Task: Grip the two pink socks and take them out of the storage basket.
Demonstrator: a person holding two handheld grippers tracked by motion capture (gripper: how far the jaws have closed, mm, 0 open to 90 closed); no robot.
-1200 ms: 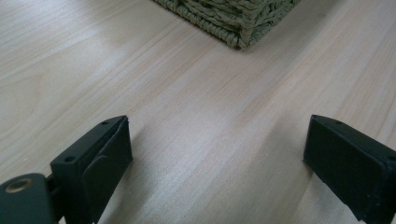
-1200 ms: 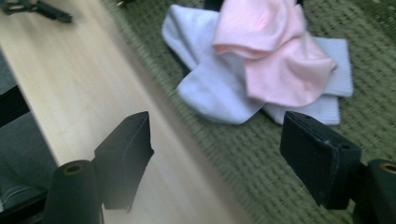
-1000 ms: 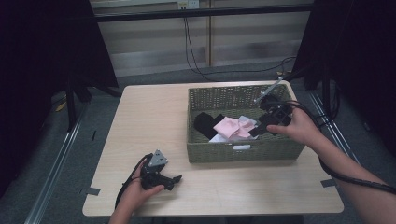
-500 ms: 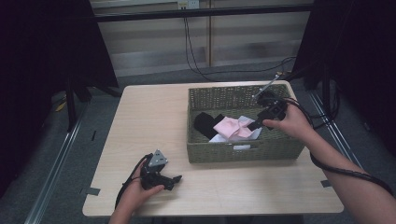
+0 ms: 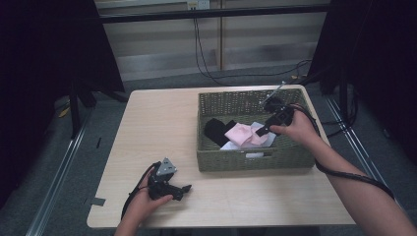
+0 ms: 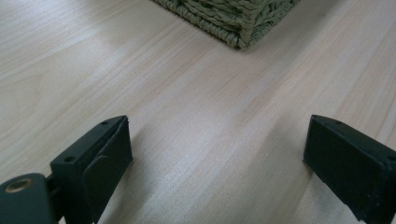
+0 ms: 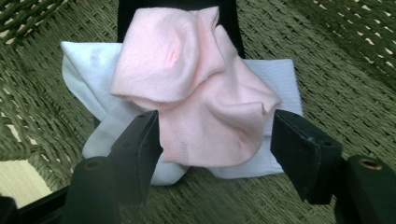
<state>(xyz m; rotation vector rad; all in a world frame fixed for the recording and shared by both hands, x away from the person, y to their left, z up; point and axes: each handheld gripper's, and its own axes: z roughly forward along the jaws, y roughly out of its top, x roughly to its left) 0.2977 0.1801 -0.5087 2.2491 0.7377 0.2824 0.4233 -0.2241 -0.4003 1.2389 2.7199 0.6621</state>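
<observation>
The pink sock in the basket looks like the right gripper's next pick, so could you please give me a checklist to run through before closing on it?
1. Right gripper open: ok, jaws stand wide apart.
2. Pink sock between the jaws: ok, its near end lies in the gap.
3. Sock on top of the pile: ok, it lies over the white sock and a black item.
4. White sock out of the grip: cannot tell, it lies directly beneath.
5. Basket wall out of the way: ok.
6. Left gripper out of the way: ok, open over the bare table.
</observation>
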